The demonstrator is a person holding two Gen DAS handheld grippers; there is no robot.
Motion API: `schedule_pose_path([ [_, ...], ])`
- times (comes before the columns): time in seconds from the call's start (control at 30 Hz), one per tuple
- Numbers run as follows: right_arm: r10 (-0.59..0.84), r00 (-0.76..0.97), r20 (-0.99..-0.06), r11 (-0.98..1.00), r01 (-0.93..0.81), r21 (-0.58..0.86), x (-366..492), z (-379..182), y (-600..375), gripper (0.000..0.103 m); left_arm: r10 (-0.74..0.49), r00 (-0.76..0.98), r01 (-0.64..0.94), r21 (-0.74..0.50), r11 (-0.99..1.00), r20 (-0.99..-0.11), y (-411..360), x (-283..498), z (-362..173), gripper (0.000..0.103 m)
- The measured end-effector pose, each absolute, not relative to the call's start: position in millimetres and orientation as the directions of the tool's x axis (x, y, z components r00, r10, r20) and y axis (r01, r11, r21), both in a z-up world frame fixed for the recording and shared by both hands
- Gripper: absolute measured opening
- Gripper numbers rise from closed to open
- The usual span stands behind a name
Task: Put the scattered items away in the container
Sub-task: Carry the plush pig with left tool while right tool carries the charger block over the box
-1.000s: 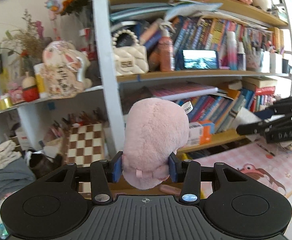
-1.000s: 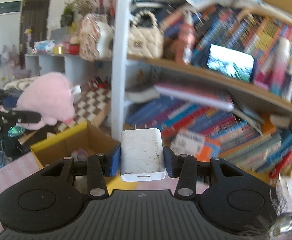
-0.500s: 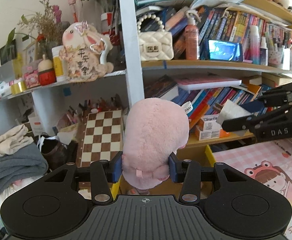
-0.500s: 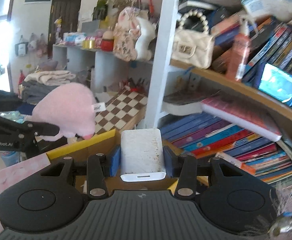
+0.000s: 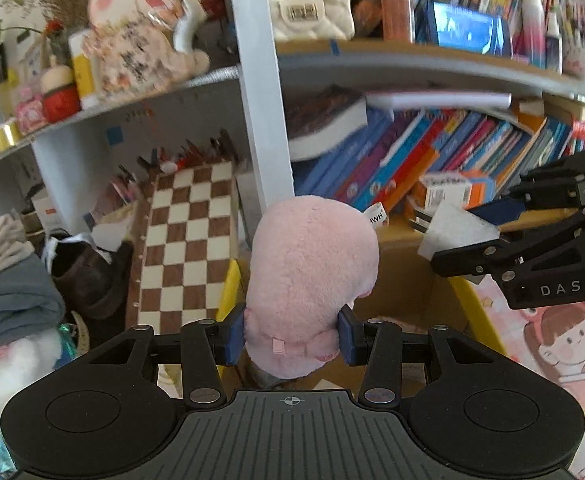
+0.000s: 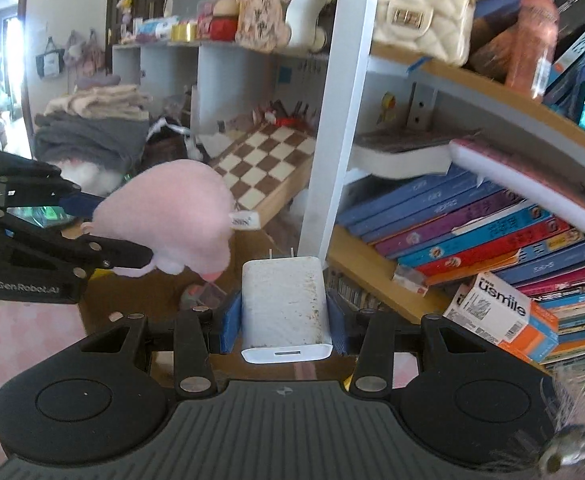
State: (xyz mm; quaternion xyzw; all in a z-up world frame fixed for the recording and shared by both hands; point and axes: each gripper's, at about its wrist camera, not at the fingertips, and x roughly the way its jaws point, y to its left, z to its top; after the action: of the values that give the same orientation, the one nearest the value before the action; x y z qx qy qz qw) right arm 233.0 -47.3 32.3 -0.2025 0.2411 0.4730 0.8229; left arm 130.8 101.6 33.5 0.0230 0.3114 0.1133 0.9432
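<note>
My left gripper (image 5: 291, 334) is clamped on a pink plush toy (image 5: 312, 280), its 2 blue pads pressing into the fur low on both sides, and the toy hangs over the yellow-rimmed cardboard box (image 5: 408, 280) that serves as the container. My right gripper (image 6: 285, 322) pinches a white USB wall charger (image 6: 285, 312) between its pads, prongs pointing away from me, also above the box (image 6: 252, 248). Behind stand a checkered chessboard (image 5: 184, 248), a white shelf post (image 5: 262, 92) and rows of leaning books (image 6: 472, 216); a pink cartoon mat (image 5: 552, 340) lies beside the box
</note>
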Motion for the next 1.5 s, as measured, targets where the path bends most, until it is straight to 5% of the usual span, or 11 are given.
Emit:
schedule_pose_path([
  [0.63,0.544,0.374,-0.751,0.280,-0.925,-0.257,265,-47,17,0.042,0.212,0.594,-0.061,0.219,0.974,-0.776,107,200,-31,0.043],
  [1.5,0.445,0.375,-0.814,0.233,-0.925,-0.299,284,-73,38,0.042,0.205,0.564,-0.017,0.237,0.971,-0.800,97,220,-46,0.050],
])
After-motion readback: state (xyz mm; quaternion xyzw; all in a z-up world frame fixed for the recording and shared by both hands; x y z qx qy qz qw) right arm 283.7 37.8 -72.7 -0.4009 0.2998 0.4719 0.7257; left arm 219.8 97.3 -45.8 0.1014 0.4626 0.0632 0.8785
